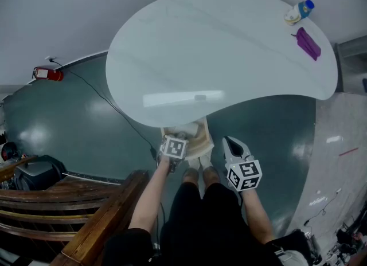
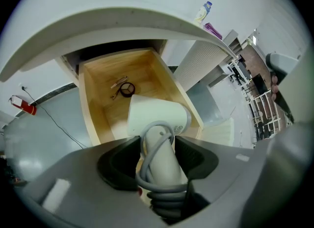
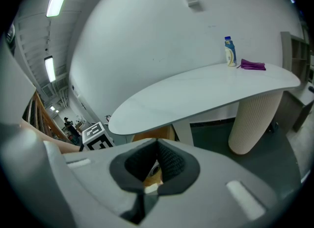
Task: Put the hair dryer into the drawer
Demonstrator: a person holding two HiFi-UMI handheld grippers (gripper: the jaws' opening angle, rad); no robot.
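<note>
A cream hair dryer [image 2: 158, 118] with its grey cord wound round the handle sits between the jaws of my left gripper [image 2: 158, 151], which is shut on the handle. It hangs just above the open wooden drawer [image 2: 91, 108], nozzle end toward the drawer's inside. In the head view the left gripper [image 1: 175, 140] is over the drawer [image 1: 202, 136] at the table's near edge. My right gripper [image 1: 229, 141] is held to the right of the drawer, with its jaws together and nothing in them [image 3: 156, 146].
Small dark items [image 2: 124, 89] lie on the drawer's floor. The white table [image 1: 218, 53] carries a bottle [image 1: 298, 12] and a purple cloth [image 1: 308, 43] at its far right. A ribbed pedestal [image 3: 255, 119] stands right; a wooden bench [image 1: 69, 202] and a red extinguisher [image 1: 48, 74] are left.
</note>
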